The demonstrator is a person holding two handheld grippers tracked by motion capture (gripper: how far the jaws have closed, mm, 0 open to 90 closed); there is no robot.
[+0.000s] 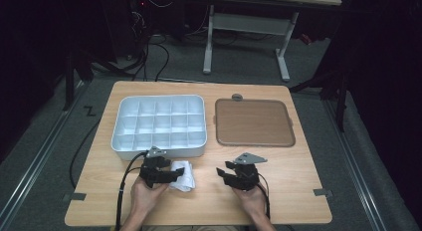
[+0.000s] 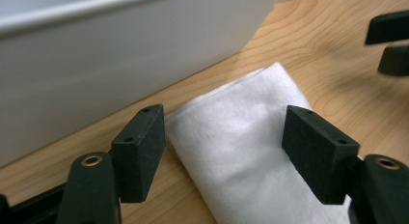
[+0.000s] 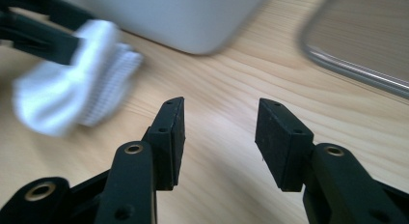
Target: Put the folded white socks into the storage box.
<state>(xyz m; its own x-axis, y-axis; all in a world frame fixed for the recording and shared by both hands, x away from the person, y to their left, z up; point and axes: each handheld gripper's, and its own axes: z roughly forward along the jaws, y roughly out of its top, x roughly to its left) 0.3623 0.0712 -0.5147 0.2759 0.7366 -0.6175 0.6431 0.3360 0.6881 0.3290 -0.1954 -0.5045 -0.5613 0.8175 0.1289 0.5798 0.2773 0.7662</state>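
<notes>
A folded white cloth lies on the wooden table just in front of the white compartment tray. My left gripper points right over it and stands open. In the left gripper view the cloth lies flat between the two spread pads of the left gripper, and neither pad squeezes it. My right gripper sits to the right of the cloth, pointing left toward it, a short gap away. In the right gripper view the right gripper is open over bare wood, with the cloth blurred at the upper left.
The white compartment tray with several cells stands at the back left, its wall close behind the cloth. A brown flat tray lies at the back right. The table's front edge is near the person's hands.
</notes>
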